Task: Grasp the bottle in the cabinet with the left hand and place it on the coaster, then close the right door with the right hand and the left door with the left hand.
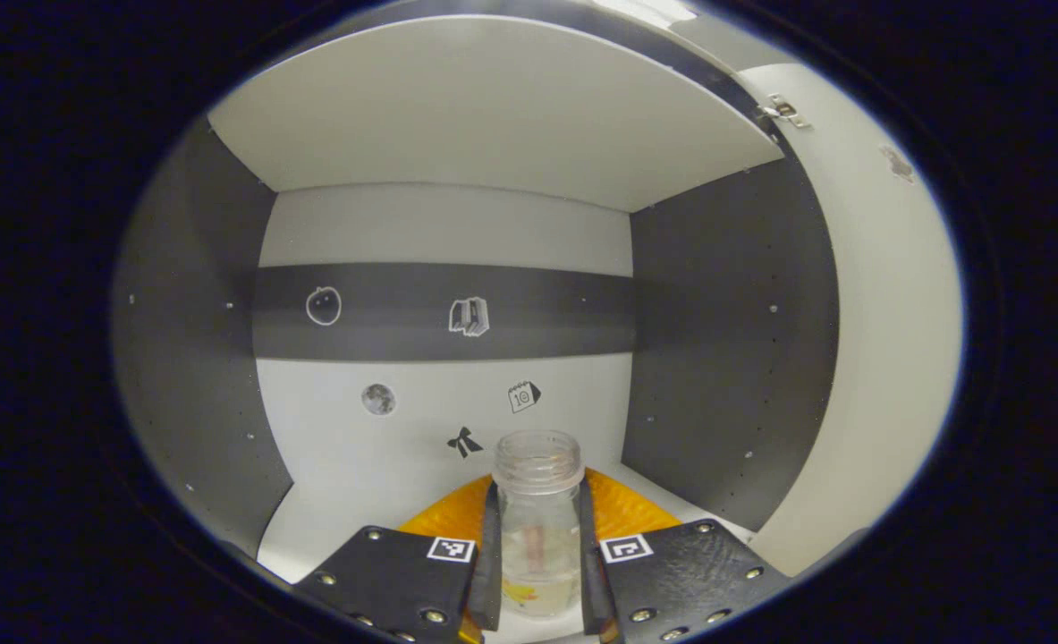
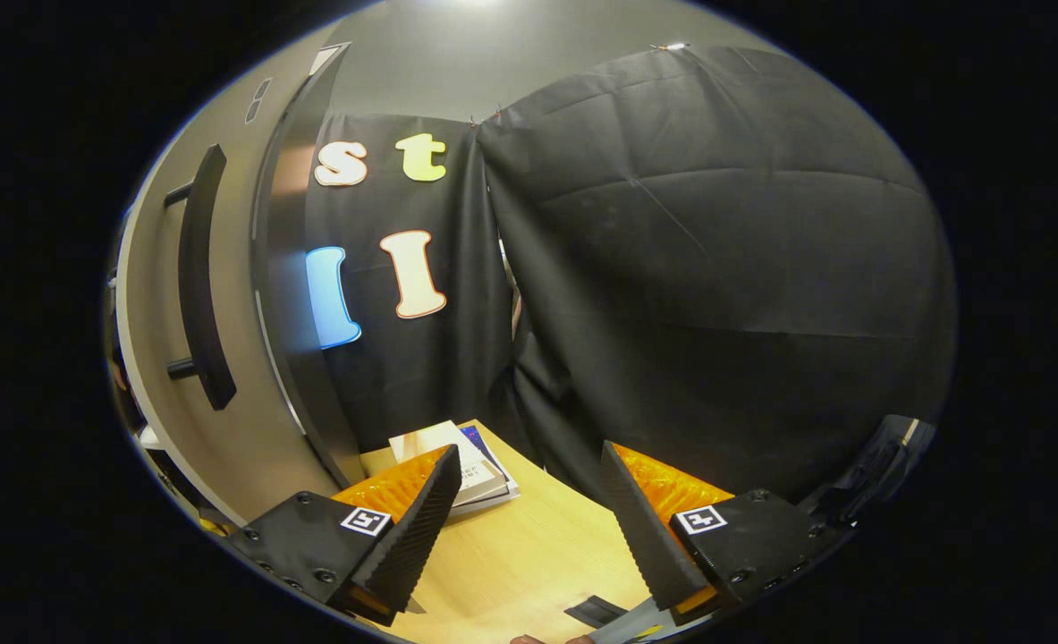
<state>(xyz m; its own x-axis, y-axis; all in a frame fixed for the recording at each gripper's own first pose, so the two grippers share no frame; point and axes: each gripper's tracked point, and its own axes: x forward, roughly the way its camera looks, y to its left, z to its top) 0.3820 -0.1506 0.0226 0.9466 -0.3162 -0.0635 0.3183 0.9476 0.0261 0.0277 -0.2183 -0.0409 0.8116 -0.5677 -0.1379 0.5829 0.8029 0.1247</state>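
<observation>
A: Inside the cabinet [image 1: 457,224], left gripper view: the left claw [image 1: 539,555] was closed around the clear bottle [image 1: 538,528], both fingers against its sides, bottle upright on the cabinet floor near the back wall.

B: Tip for the lift?

A: Raise it straight, keep it upright since there's no cap, and clear the open door [image 1: 877,358] on the way out.

B: Right gripper view?

A: Right claw [image 2: 529,528] gaped wide and empty over the counter [image 2: 529,555], beside the door handle [image 2: 199,277]. Books [image 2: 466,465] lay ahead.
</observation>
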